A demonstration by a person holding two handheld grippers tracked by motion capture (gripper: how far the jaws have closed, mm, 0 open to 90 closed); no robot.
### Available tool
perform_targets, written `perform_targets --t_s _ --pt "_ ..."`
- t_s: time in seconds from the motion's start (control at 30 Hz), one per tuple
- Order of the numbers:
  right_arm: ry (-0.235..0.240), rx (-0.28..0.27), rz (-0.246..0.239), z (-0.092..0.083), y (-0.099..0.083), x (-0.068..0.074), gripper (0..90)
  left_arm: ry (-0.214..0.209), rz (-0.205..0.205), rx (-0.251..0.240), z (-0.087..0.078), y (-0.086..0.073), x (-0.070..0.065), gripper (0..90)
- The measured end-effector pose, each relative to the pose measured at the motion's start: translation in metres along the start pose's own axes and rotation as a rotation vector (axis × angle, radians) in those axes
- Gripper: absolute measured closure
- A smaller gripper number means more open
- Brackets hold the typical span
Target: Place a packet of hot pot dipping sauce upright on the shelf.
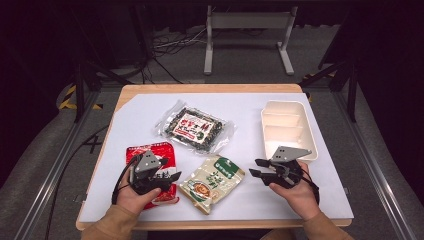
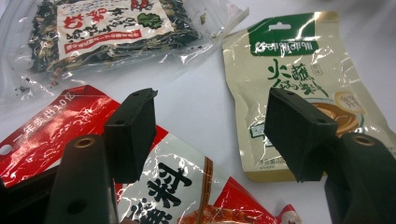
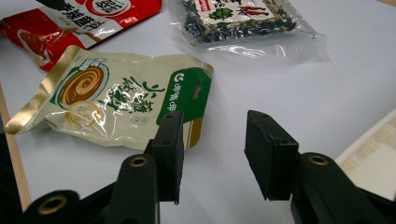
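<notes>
Both grippers' fingers stand open, empty: left gripper (image 1: pixel 167 177) over red pouch (image 1: pixel 159 152), right gripper (image 1: pixel 256 167) over bare sheet (image 1: pixel 280 197).

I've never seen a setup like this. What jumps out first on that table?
Three glossy food packets on the white sheet: a red foil pouch under the left tongs, a beige pouch with a green top in the middle, and a clear bag of dark dried leaves behind them. A person's hands hold black tongs, both open and empty; the right tongs hover beside a cream divided plastic tray at the right.
</notes>
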State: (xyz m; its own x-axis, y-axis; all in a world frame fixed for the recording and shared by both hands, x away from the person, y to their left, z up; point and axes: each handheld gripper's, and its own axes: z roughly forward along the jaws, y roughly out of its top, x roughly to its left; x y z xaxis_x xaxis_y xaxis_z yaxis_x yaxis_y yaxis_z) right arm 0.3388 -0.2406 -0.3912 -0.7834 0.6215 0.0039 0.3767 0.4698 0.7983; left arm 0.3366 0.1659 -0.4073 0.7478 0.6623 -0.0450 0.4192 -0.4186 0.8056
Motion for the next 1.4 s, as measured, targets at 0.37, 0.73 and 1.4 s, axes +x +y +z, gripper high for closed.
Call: perform_targets --t_s 0.37,0.73,1.4 --pt "0.060 0.039 0.049 0.008 0.024 0.002 34.5 0.000 0.001 0.001 0.000 0.002 -0.002 33.0" --pt "0.097 0.062 0.029 0.029 0.043 0.009 26.3 0.007 0.004 -0.005 0.000 0.000 0.000 32.9" --pt "0.083 0.189 0.023 0.075 0.032 0.017 18.1 0.004 -0.003 -0.004 0.001 -0.001 0.000 32.2"
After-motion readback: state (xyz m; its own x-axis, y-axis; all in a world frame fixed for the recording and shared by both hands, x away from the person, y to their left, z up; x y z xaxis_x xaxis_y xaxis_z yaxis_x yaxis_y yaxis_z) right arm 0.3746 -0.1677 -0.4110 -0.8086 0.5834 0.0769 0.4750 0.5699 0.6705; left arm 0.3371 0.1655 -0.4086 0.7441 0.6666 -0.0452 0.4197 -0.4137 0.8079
